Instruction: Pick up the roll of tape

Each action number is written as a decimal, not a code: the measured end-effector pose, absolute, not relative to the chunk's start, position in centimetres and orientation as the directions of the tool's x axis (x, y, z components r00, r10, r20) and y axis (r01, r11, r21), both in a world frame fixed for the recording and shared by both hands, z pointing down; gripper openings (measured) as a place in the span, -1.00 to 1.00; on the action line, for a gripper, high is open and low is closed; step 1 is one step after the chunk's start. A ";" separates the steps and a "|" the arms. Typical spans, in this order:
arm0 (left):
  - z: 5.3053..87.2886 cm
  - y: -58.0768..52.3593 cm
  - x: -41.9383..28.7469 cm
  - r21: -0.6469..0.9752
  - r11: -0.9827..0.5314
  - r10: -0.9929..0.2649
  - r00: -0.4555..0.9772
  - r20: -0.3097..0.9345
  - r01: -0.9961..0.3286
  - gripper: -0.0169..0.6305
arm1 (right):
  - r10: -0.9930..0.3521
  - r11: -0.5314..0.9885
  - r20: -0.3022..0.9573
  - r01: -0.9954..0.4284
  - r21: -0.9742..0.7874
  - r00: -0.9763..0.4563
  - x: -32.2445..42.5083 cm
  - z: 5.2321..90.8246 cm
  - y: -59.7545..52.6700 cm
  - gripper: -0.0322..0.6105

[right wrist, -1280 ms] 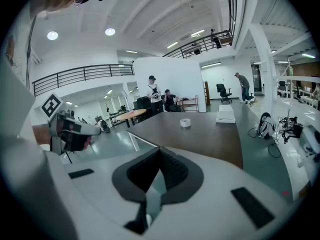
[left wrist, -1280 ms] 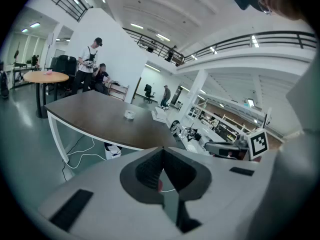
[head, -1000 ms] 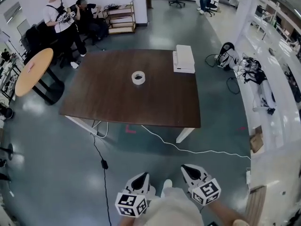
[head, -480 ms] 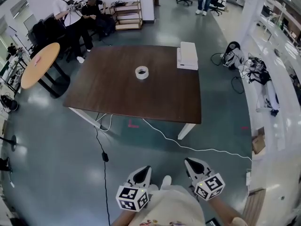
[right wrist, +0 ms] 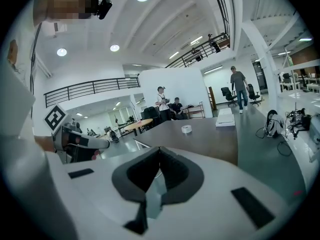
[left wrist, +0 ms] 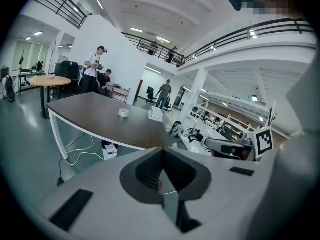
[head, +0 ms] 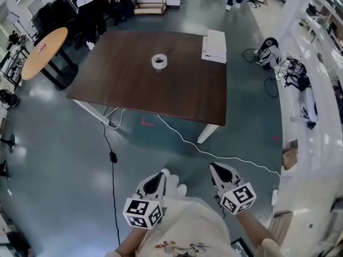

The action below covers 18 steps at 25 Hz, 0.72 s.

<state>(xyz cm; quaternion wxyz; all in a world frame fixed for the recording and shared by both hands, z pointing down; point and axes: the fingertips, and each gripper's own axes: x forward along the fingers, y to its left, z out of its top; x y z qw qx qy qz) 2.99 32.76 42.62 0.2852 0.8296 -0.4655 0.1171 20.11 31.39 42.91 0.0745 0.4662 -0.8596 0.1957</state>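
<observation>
The roll of tape [head: 159, 61] is a small white ring lying flat near the middle of the dark brown table [head: 123, 90]. It also shows far off in the left gripper view [left wrist: 123, 113] and the right gripper view [right wrist: 186, 129]. Both grippers are held low, close to the person's body, over the floor and well short of the table. The left gripper [head: 158, 175] has its jaws together with nothing between them, tips meeting [left wrist: 161, 149]. The right gripper [head: 215, 168] is likewise shut and empty [right wrist: 159, 149].
A white box [head: 214, 45] sits at the table's far right corner. A white cable [head: 214, 155] and a black cable [head: 112, 157] run across the floor before the table. A round orange table [head: 43, 51] stands left, seated people behind it; bags and gear [head: 292, 74] lie right.
The person has walked on across the floor, carrying both grippers along. The table and tape have slid up the head view. Both grippers stay shut and empty.
</observation>
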 end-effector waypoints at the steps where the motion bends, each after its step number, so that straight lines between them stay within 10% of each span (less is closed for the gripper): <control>1: 42.7 32.6 2.9 0.366 -0.401 -0.706 0.537 0.462 -0.840 -0.93 | -0.770 0.493 0.311 -0.829 -0.263 -0.557 20.1 42.8 31.1 -0.88; 18: 45.2 19.2 2.4 0.405 -0.327 -0.709 0.505 0.493 -0.854 -0.92 | -0.738 0.528 0.343 -0.813 -0.244 -0.582 19.4 44.0 16.9 -0.88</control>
